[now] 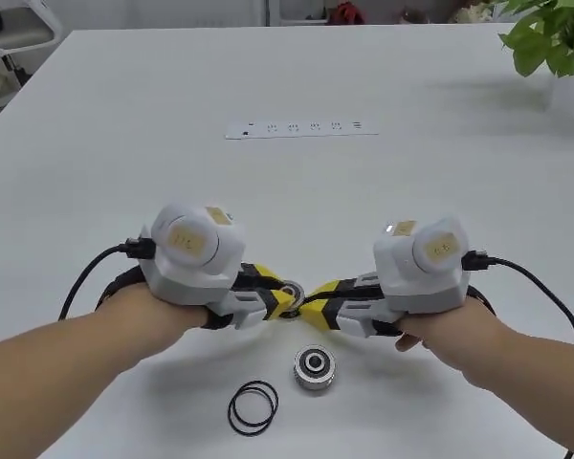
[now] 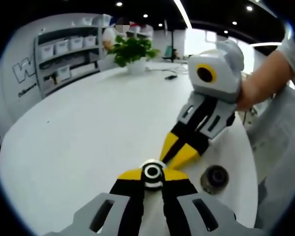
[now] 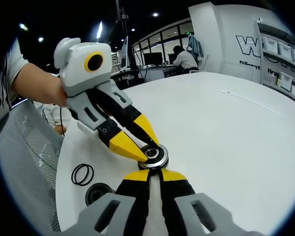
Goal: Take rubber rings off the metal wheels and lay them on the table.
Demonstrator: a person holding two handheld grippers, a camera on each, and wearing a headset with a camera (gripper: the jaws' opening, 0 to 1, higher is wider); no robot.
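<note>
Round ceiling spotlights (image 2: 119,4) are lighting the glossy white tabletop (image 1: 364,76) brightly, evenly. Green leafy plant (image 1: 545,38) is casting a soft shadow. Fisheye is bending both gripper views' edges; left one's looking softer.

Surface (image 1: 172,115): smooth, matt white laminate look. Metal wheel (image 1: 315,367): bright polished steel, glossy. Rubber rings (image 1: 230,411): matt black.

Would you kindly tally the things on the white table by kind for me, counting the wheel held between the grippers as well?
Round silver metal wheels: 2, one held, one lying flat
Thin black rubber rings, lying loose: 2
White power strip: 1
Green leafy plant: 1
Total: 6
</note>
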